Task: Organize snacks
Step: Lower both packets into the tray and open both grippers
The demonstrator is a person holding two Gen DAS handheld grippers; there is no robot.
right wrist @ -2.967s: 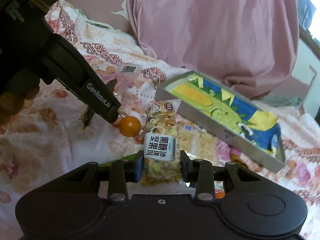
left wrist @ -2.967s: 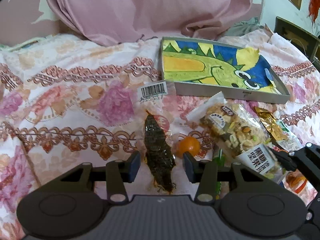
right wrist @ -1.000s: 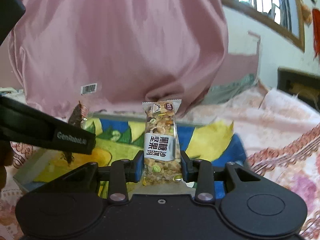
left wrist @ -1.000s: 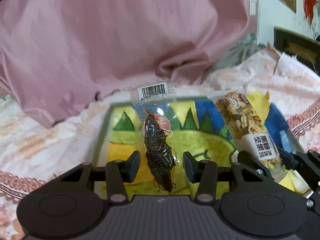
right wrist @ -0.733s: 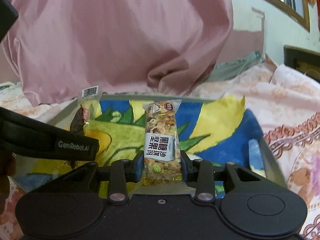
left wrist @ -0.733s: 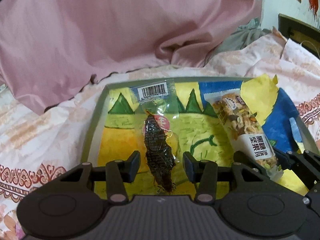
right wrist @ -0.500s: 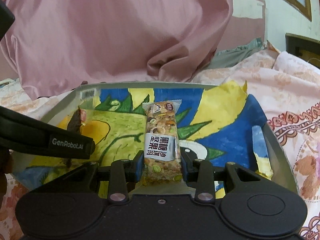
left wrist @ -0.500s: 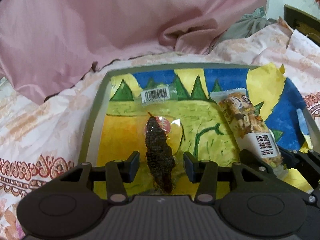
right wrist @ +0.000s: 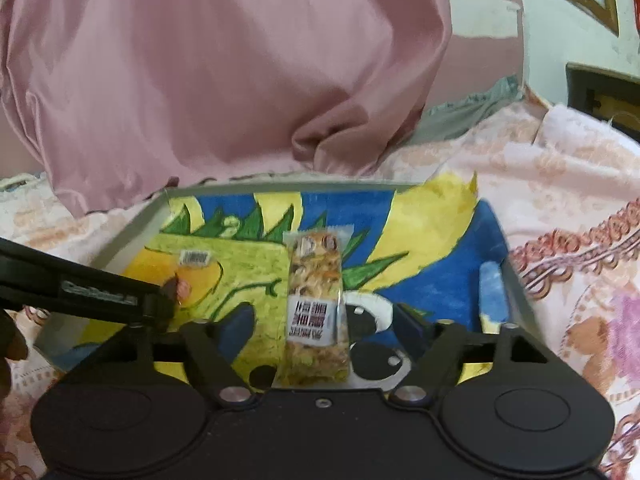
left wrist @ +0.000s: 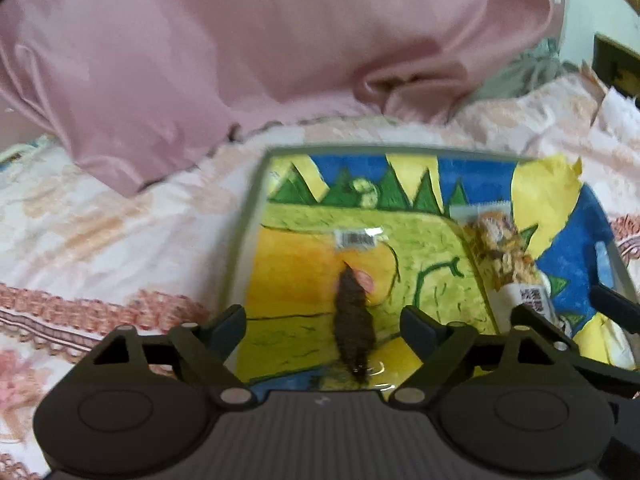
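A grey tray (left wrist: 240, 236) with a painted dinosaur lining lies on the bed. A clear packet with a dark dried snack (left wrist: 352, 320) and barcode label lies in its left half, between the wide-open fingers of my left gripper (left wrist: 322, 326). A nut bar (right wrist: 316, 300) in clear wrap with a white label lies in the tray's (right wrist: 132, 224) middle, between the open fingers of my right gripper (right wrist: 324, 328). The nut bar (left wrist: 508, 256) also shows in the left wrist view, and the dried snack packet (right wrist: 188, 272) in the right wrist view, partly behind the left gripper's arm.
A large pink pillow (left wrist: 248, 52) lies just behind the tray. The flowered bedspread (left wrist: 100, 240) surrounds the tray. A dark wooden frame (right wrist: 600, 96) stands at the far right by the wall.
Both grippers carried their snacks over the tray, lowered them and opened. The dried snack packet and the nut bar now lie in the tray, released.
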